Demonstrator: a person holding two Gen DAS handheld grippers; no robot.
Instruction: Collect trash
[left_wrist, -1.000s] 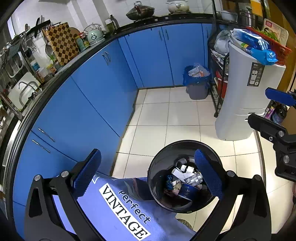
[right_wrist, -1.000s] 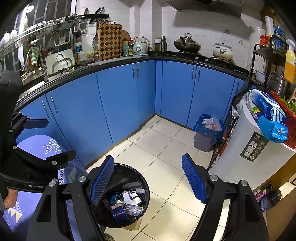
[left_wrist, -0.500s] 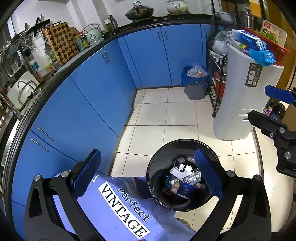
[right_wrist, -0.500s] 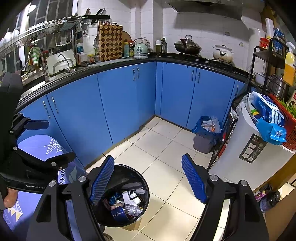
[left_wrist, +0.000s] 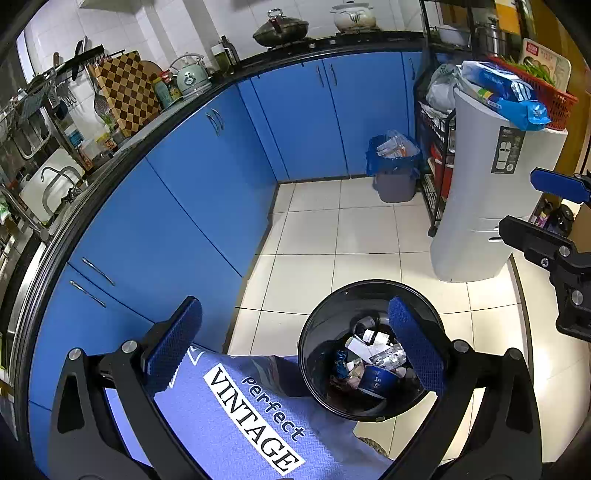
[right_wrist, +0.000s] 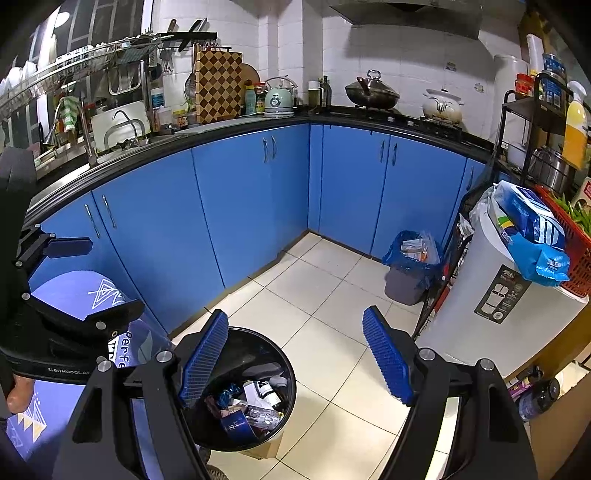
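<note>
Status: between pickups, nothing in either tool. Left gripper (left_wrist: 295, 343) spread wide and empty, hovering above the black bin (left_wrist: 373, 350), which fills the 5 o'clock part of the left view. Right gripper (right_wrist: 295, 354) likewise released and empty, with the same bin (right_wrist: 240, 387) at 7 o'clock in its view, under the left finger pad (right_wrist: 205, 358).

Trash (left_wrist: 373, 363) already in the bin: paper cup, crumpled wrappers, small bottles, loose scraps. Roughly a third full by the look of it; exact contents too cluttered to sort.

Second bin with a blue liner (right_wrist: 410, 267) against the cabinets (right_wrist: 236, 206) at 3 o'clock in the right view, beside the wire rack, also holding rubbish. Floor tiles (right_wrist: 314, 295) between the two bins bare; no loose litter visible on them.

Judged step: search phase, or a transfer about to start. Likely next target the lined bin at 1 o'clock in the left view (left_wrist: 395, 166), well apart from both tools.

Next move calls for: carry across the floor, drop in height, one tool on the liner rim, jaws kept apart until the rim sits between the pads. Thin plastic, so pinch a gathered fold, not a single layer. Watch clearance to the rack legs just beside it.
</note>
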